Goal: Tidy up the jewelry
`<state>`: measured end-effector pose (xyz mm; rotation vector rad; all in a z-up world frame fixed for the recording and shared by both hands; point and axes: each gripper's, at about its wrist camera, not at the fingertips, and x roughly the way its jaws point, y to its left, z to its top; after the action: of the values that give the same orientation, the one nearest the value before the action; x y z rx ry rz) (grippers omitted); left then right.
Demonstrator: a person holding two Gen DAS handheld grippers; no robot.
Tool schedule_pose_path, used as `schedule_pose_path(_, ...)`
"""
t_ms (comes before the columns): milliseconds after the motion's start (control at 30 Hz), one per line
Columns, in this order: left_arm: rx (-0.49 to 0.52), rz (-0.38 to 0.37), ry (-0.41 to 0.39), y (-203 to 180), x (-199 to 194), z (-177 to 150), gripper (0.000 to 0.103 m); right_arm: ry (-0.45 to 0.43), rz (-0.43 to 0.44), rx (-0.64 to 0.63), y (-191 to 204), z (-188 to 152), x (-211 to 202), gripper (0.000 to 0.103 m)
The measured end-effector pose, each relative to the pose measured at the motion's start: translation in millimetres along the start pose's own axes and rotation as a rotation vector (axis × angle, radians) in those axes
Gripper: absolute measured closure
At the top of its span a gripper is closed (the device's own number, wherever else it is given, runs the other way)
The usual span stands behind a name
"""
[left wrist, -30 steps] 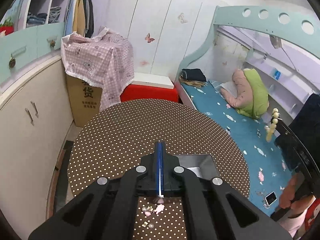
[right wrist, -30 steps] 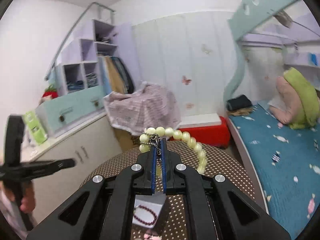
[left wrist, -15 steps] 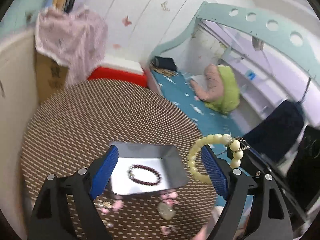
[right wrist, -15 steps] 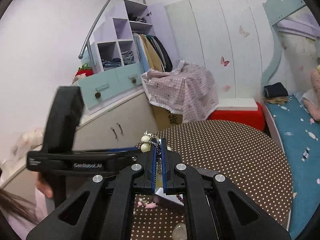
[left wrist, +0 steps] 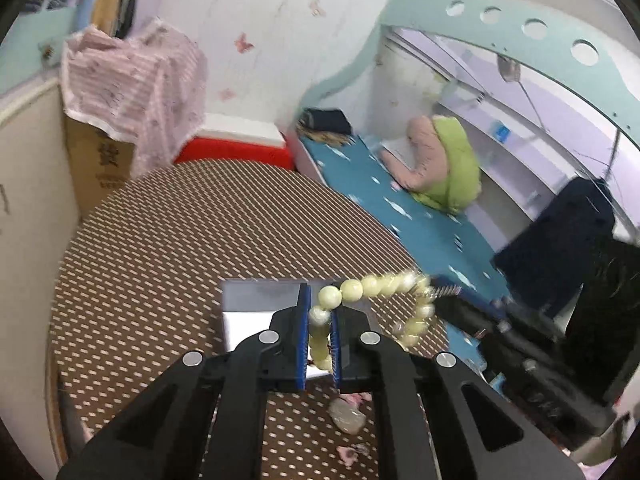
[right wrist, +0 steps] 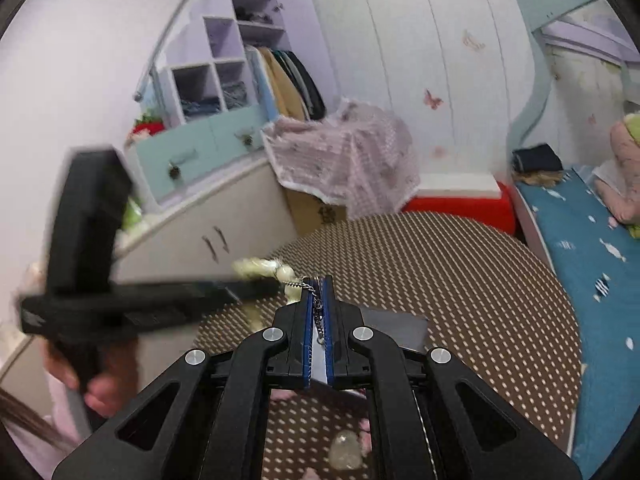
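Note:
A pale yellow-green bead bracelet (left wrist: 352,290) hangs between both grippers above a grey tray (left wrist: 256,300) on the dotted brown round table (left wrist: 160,240). My left gripper (left wrist: 320,300) has its jaws closing, and its blue pads press on beads at one side of the loop. My right gripper (right wrist: 318,280) is shut on the bracelet's small metal chain (right wrist: 316,300). From the right wrist view the beads (right wrist: 256,268) are blurred beside the left gripper's tip (right wrist: 272,286). The tray's inside is mostly hidden by the grippers.
A translucent stone (left wrist: 346,420) and small pink pieces (left wrist: 348,454) lie on the table in front of the tray. A hand (right wrist: 100,392) grips the left tool. A bed (left wrist: 400,208) borders the table on the right, cabinets (right wrist: 224,232) on the left.
The left gripper opened wide, then closed on the beads. The right gripper brought the bracelet down and leftwards over the tray, next to the left gripper.

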<state>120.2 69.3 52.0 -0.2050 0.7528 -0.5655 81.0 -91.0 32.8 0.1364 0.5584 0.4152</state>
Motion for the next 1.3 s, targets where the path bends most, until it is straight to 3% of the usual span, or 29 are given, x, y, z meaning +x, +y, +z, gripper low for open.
schedule_pose_path(67, 0.007, 0.011, -0.013, -0.6, -4.5, 3.2, 0.096, 0.026, 0.010, 0.001, -1.3, -5.7, 6.7, 0.098)
schedule_pose_path(100, 0.019, 0.066, -0.038, -1.6, -7.5, 4.5, 0.096, 0.039, -0.017, -0.011, 0.5, -9.3, 10.9, 0.097)
schedule_pose_path(167, 0.034, 0.096, -0.063, -0.4, -12.4, 8.1, 0.096, 0.058, -0.032, -0.030, 1.8, -14.4, 17.3, 0.097)
schedule_pose_path(300, 0.033, 0.149, -0.106, 8.3, -23.5, 13.8, 0.096, 0.107, -0.072, 0.035, -15.5, -23.9, 29.1, 0.098)
schedule_pose_path(467, -0.002, 0.196, -0.108, 20.9, -24.6, 17.9, 0.096, 0.100, -0.157, 0.077, -38.2, -24.6, 28.9, 0.098)
schedule_pose_path(567, 0.004, 0.171, -0.084, 17.0, -18.0, 17.6, 0.096, 0.103, -0.151, 0.131, -53.5, -25.4, 28.6, 0.098)
schedule_pose_path(867, 0.034, 0.134, 0.003, 1.5, 15.2, 13.9, 0.096, 0.059, -0.075, 0.032, -23.3, -1.9, 27.0, 0.098)
schedule_pose_path(1133, 0.031, 0.152, 0.044, 0.9, 30.4, 9.8, 0.095, 0.088, -0.102, 0.039, -25.9, 1.7, 39.3, 0.096)
schedule_pose_path(1200, 0.036, 0.195, 0.037, 0.7, 30.7, 9.3, 0.086, 0.092, -0.102, 0.051, -28.8, 0.9, 39.4, 0.096)
schedule_pose_path(1267, 0.037, 0.226, 0.036, 1.8, 32.1, 9.0, 0.047, 0.102, -0.116, 0.058, -31.1, 1.5, 40.4, 0.089)
schedule_pose_path(1300, 0.033, 0.234, 0.031, 3.0, 31.9, 8.7, 0.044, 0.104, -0.132, 0.061, -32.4, 1.4, 40.3, 0.062)
